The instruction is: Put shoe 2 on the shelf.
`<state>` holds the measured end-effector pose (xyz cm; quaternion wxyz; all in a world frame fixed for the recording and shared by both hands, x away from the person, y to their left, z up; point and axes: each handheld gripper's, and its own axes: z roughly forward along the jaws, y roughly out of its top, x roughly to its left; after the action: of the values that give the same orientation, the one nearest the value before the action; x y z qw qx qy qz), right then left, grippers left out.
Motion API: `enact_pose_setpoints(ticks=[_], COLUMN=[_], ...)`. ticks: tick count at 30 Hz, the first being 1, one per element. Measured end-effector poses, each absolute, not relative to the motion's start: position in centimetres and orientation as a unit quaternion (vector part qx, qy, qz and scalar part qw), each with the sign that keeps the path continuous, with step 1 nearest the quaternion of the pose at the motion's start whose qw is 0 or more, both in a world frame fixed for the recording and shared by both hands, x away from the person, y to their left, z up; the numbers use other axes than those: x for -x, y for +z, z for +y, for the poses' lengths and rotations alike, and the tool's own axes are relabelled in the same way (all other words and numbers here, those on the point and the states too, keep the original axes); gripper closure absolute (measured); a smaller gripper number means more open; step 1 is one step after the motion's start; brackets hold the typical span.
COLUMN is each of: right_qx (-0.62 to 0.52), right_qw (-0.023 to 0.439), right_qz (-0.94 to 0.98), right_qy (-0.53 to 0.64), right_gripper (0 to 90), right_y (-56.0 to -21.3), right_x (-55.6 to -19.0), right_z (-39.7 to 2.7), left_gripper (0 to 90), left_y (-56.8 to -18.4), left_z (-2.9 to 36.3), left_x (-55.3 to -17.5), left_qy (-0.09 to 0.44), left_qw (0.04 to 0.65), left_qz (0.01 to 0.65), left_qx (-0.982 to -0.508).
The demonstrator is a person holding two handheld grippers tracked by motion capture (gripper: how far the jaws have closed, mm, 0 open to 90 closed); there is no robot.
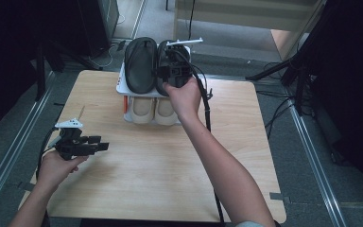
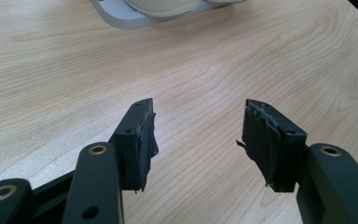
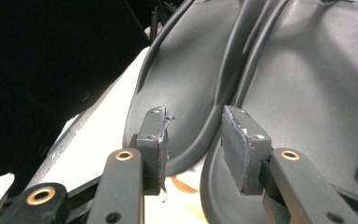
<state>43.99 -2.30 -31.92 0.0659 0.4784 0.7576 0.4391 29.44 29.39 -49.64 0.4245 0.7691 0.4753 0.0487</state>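
Two black slippers lie side by side on the top shelf of a white shoe rack [image 1: 121, 86] at the back of the wooden table. My right gripper [image 1: 166, 75] hovers over them, partly covering the right slipper [image 1: 163, 53]; the left slipper [image 1: 140, 64] is uncovered. Its own view shows the right gripper [image 3: 193, 116] open, jaws standing either side of the raised rim where the left slipper [image 3: 186, 70] meets the right slipper [image 3: 307, 93]. My left gripper [image 1: 105, 144] is held above the table's left side. The left gripper [image 2: 198, 116] is open with nothing between its jaws.
A pair of cream slippers [image 1: 153, 109] sits on the rack's lower shelf, their tips [image 2: 163, 5] and the rack base [image 2: 116, 16] showing ahead of the left gripper. Bare wooden table [image 1: 160, 170] spreads in front of the rack. Dark stands and cables surround the table.
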Motion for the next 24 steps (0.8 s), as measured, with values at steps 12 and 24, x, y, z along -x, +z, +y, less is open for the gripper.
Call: enact_pose_setpoints(ticks=[12,24], right_qx=[-0.441,-0.405], right_qw=[0.045,0.035], right_qz=[0.776,0.795], right_qy=[0.449,0.451], right_gripper=[62.1,61.7], right_y=[-33.1,-35.3], right_x=[-41.1,-37.8], right_z=[-4.7,-7.1], left_gripper=[44.4,43.9], left_y=[-49.7,-49.8], left_z=[29.4,29.1], left_x=[-29.6,-29.9], left_qy=[0.046,0.045], left_qw=[0.421,0.418], left_qz=[0.476,0.475], left_qx=[-0.771,-0.773])
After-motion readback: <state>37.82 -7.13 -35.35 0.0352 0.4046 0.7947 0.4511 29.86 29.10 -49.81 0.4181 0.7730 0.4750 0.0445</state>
